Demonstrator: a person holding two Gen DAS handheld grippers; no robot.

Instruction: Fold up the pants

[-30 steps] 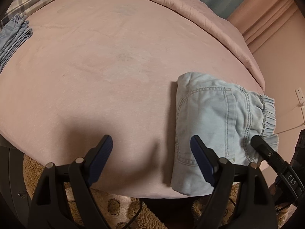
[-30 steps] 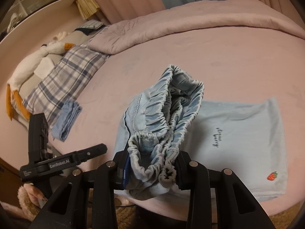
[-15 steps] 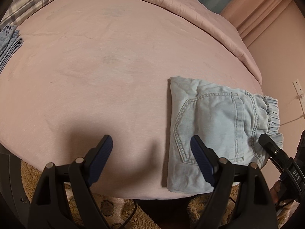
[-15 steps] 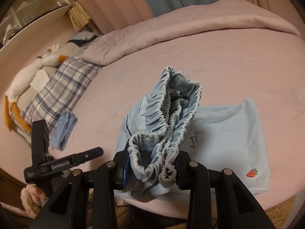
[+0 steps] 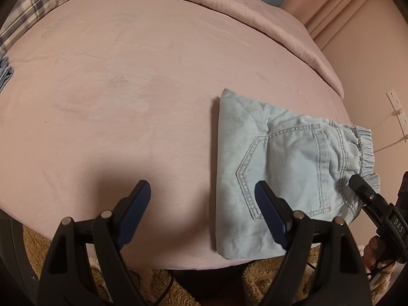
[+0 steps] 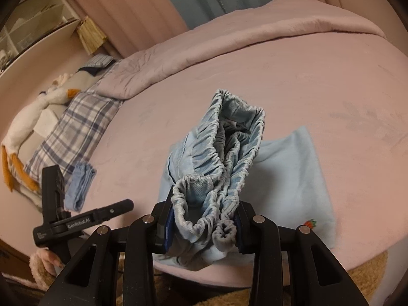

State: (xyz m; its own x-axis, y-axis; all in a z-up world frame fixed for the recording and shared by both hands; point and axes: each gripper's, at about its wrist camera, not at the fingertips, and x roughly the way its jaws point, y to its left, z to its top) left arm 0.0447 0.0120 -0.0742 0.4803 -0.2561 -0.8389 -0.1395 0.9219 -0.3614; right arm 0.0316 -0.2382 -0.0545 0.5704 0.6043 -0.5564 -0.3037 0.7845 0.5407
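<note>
Light blue denim pants (image 5: 275,168) lie folded near the front right edge of the pink bed, back pocket up, elastic waistband to the right. My right gripper (image 6: 204,227) is shut on the bunched waistband (image 6: 229,153) and lifts that end; its finger also shows in the left wrist view (image 5: 364,193). The pant legs (image 6: 293,176) lie flat with a small strawberry mark (image 6: 309,223). My left gripper (image 5: 202,199) is open and empty, hovering over bare bed left of the pants; it also shows in the right wrist view (image 6: 84,219).
The pink bed (image 5: 127,76) has a rolled pink duvet (image 5: 229,0) along the back. A plaid pillow (image 6: 74,132), a goose plush (image 6: 23,122) and a folded blue cloth (image 6: 81,186) lie at the left. Brown fluffy rug (image 5: 265,278) below the bed edge.
The right gripper keeps its hold on the waistband and has drawn back slightly. The left gripper has shifted, so the pants sit lower and nearer in its view.
</note>
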